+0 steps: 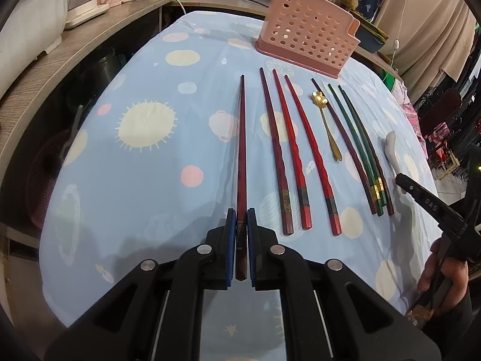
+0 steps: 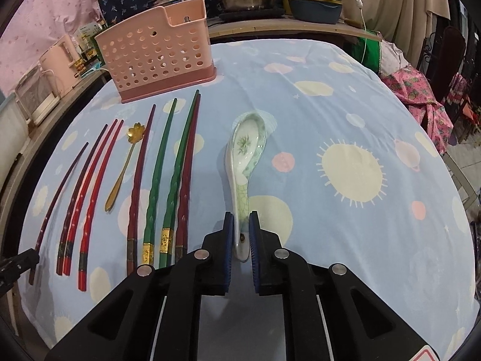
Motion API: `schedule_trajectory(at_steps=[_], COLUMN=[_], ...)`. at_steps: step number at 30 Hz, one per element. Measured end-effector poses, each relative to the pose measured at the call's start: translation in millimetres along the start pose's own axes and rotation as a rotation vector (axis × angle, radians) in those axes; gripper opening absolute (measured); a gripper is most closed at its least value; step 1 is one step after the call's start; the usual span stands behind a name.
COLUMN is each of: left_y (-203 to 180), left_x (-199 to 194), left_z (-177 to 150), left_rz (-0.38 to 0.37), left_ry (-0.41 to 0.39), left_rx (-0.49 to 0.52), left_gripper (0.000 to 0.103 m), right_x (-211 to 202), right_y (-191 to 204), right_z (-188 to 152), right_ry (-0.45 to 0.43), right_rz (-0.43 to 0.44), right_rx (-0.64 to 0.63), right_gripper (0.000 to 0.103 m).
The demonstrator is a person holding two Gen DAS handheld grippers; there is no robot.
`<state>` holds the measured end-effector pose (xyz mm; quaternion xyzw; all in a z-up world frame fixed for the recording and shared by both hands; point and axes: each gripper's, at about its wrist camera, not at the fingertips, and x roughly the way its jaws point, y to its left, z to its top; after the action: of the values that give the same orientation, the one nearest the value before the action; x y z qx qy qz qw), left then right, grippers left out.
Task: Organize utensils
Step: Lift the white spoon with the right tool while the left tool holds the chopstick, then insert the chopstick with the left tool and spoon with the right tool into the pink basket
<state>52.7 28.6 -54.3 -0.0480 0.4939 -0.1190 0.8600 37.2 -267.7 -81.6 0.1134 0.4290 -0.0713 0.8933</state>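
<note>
Nearest my left lens, the left gripper (image 1: 241, 225) sat nearly closed on the thick end of one dark red chopstick (image 1: 241, 150), which lay flat on the blue patterned tablecloth (image 1: 144, 198). Under my right lens, the right gripper (image 2: 241, 228) pinched the handle of one ceramic spoon (image 2: 245, 162), also lying on the cloth. I counted eight chopsticks in all: six red or dark red, two green chopsticks (image 2: 168, 168), plus one gold spoon (image 2: 124, 162) among them, and one pink perforated holder (image 2: 156, 51) standing beyond the tips.
</note>
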Motion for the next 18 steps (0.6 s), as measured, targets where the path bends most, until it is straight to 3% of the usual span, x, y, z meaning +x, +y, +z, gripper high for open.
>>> schedule_trajectory(at_steps=[8,18], left_y=[-1,-6], left_x=[-49,-99], left_z=[24,82], left_rz=[-0.032,-0.049], left_ry=[-0.139,-0.321], left_rx=[-0.012,-0.004], left_gripper=[0.007,0.007], right_x=[-57,-70], right_y=[-5,-8], right_z=[26,53], right_ry=[-0.090,-0.112], right_rz=[0.052,0.110], right_rx=[0.047,0.092], right_gripper=[0.007,0.007])
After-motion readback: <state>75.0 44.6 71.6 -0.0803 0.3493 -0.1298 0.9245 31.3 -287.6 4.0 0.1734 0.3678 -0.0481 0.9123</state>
